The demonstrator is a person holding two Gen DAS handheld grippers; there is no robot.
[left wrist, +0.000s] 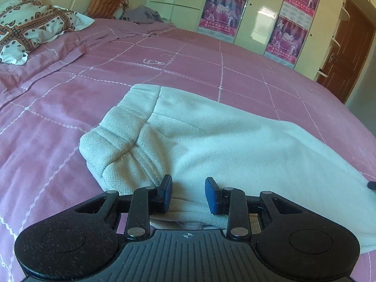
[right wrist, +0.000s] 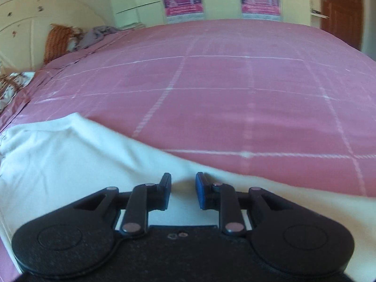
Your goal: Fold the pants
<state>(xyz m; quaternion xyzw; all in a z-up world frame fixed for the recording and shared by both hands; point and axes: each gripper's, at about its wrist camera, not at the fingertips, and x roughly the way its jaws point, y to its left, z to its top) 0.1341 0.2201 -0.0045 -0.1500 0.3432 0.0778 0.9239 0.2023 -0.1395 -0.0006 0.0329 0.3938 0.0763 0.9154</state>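
Left wrist view: left gripper [left wrist: 188,193] hangs part-open, empty, over the pants [left wrist: 211,145], waistband end ahead-left. Right gripper [right wrist: 183,191], likewise empty, sits over the same cloth running long to its left.

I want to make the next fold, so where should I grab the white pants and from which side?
Grip the pants at the thick, rounded waistband end, coming in from the near edge, where the left gripper sits with open jaws. That end is bunched and raised off the bedspread, so the fingers can likely get under it; the leg lies flat.

Bare bedspread [right wrist: 235,82] beyond pants [left wrist: 235,141]
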